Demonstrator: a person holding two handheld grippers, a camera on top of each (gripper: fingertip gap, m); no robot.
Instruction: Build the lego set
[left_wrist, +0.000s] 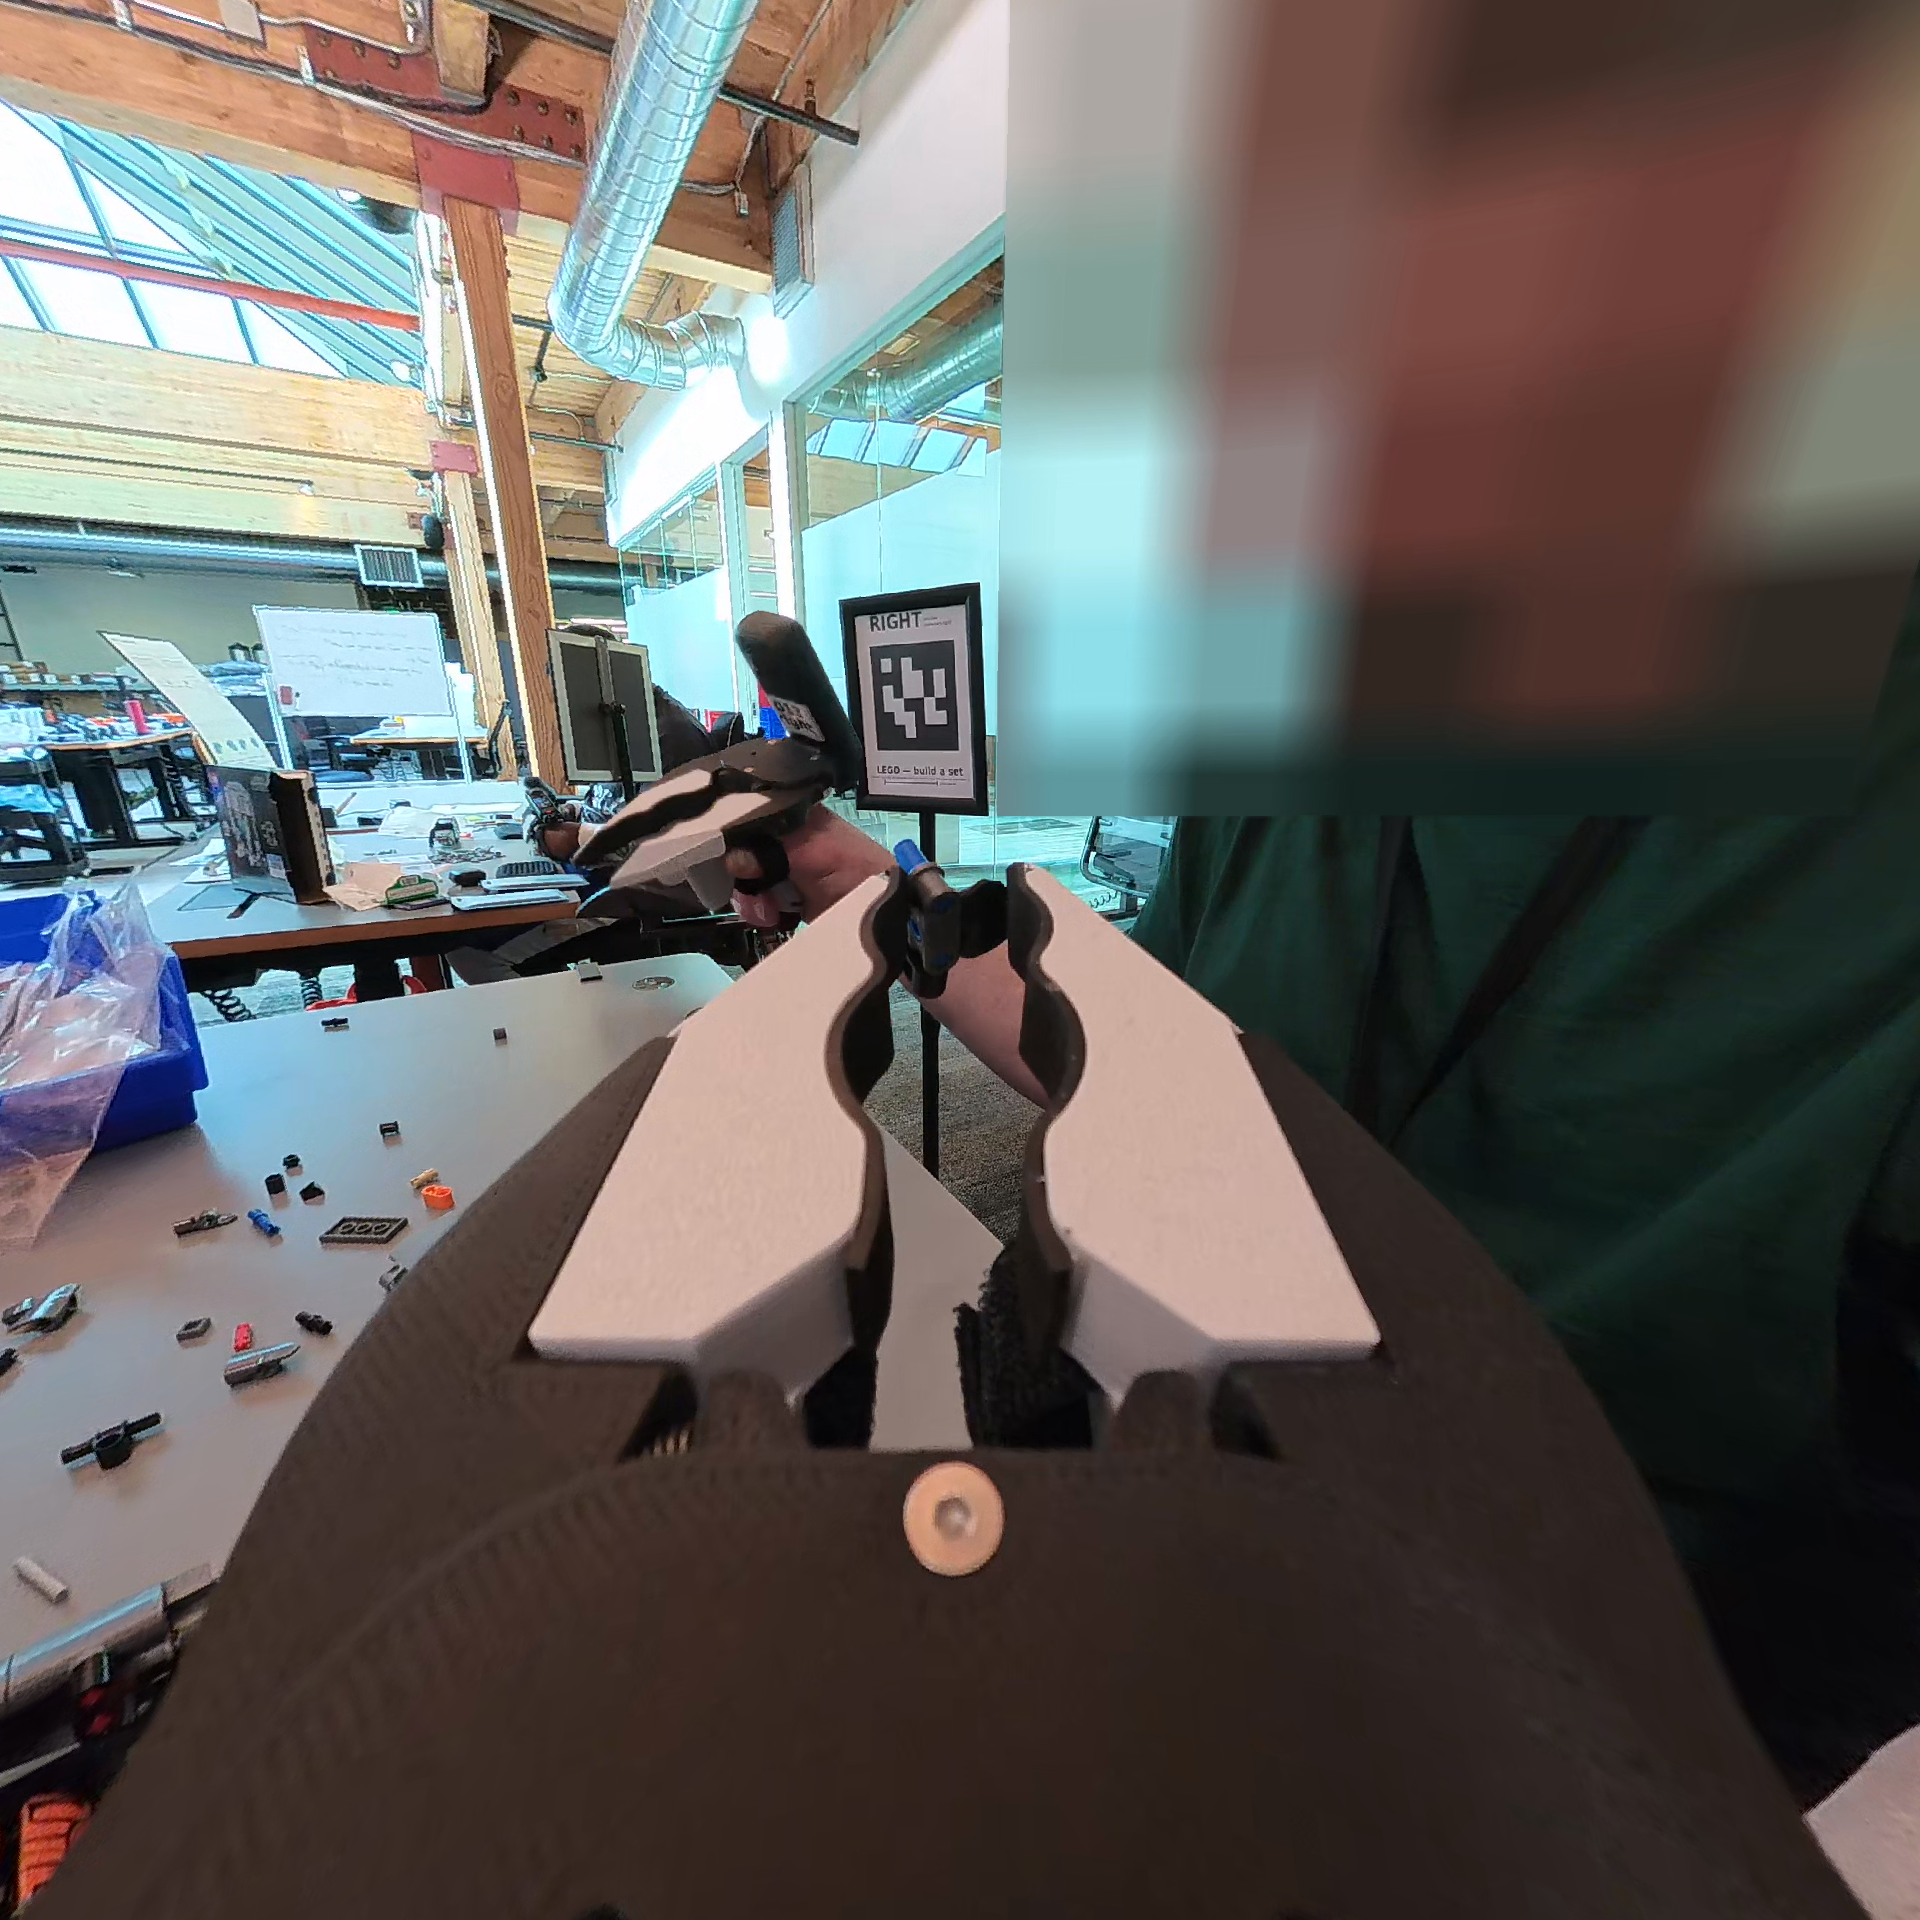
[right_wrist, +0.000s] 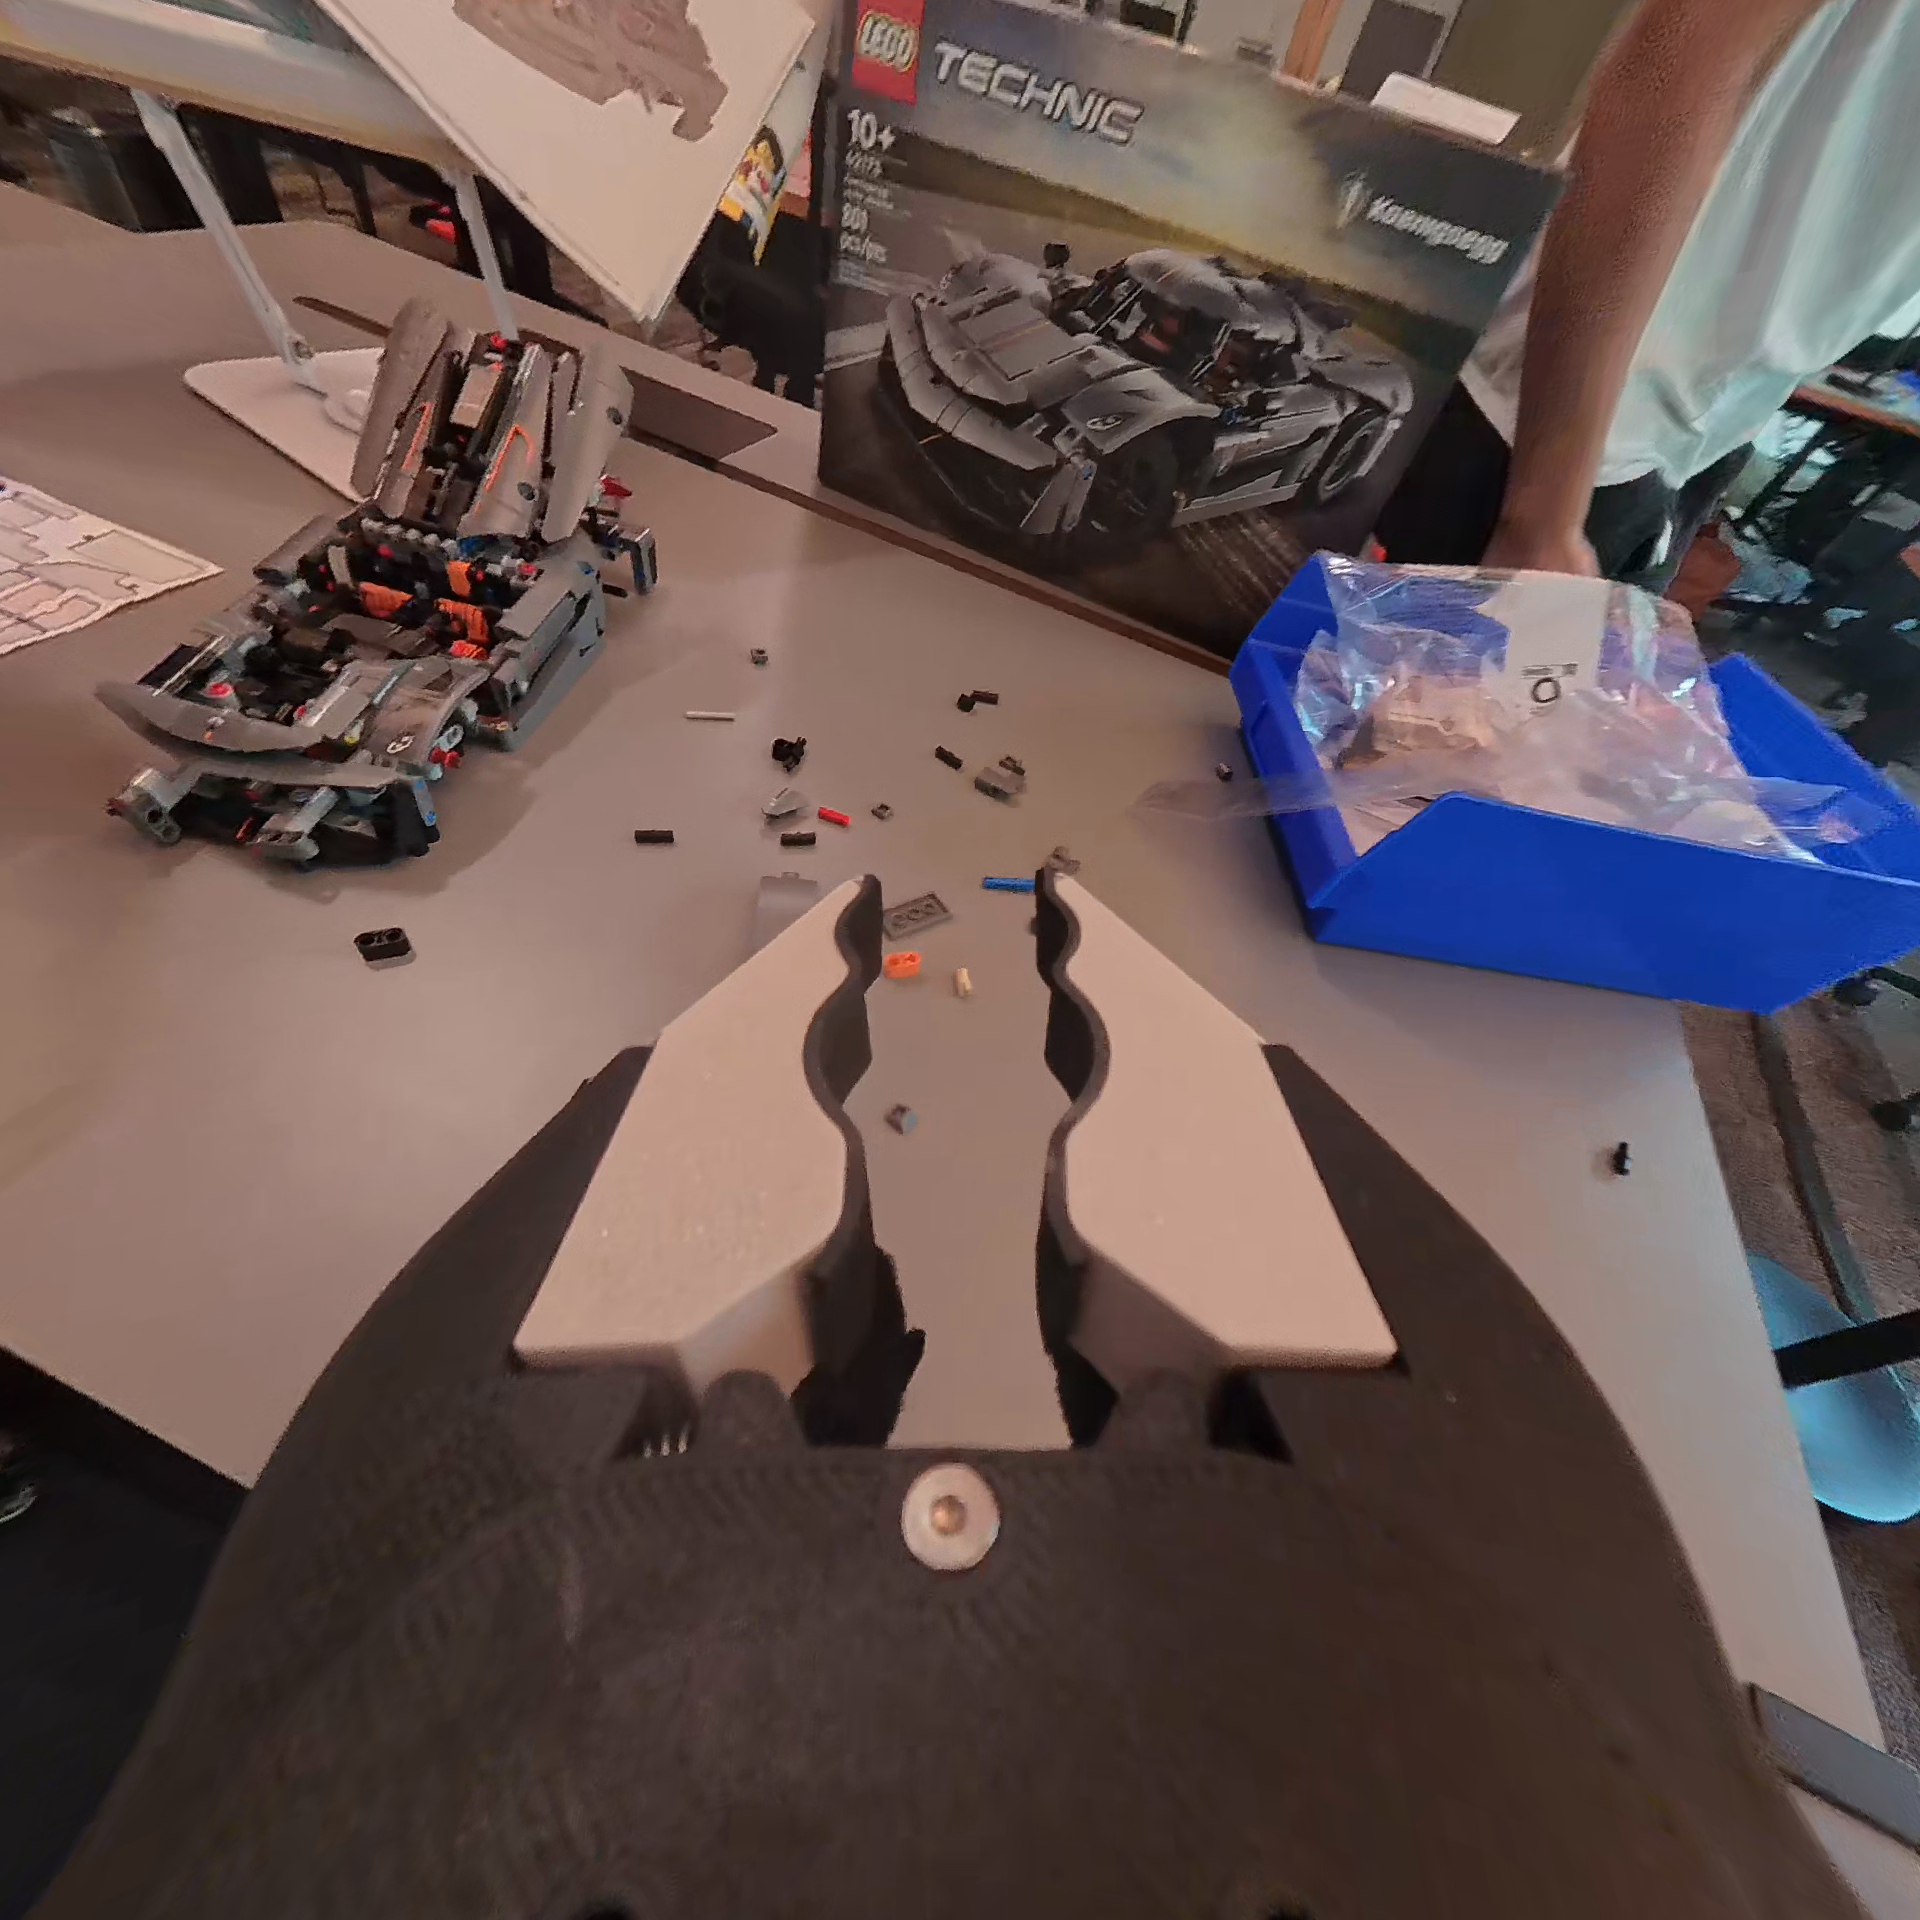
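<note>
Left wrist view: left gripper (left_wrist: 951, 899) is clenched at its tips on a small black-and-blue connector (left_wrist: 928, 920), raised off the table (left_wrist: 312, 1101) | right gripper (right_wrist: 951, 899) is released over loose pieces (right_wrist: 902, 964); part-built car (right_wrist: 384, 644) is well apart | risk: connector could be dropped, since only the tips pinch it.

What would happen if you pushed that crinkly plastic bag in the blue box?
The clear plastic bag looks thin and wrinkled, so it would probably crumple and flop, not slide stiffly. It spills over the wall of the blue bin, so a push might drag it out. Small pieces show inside, so it may sag if lifted.
</note>
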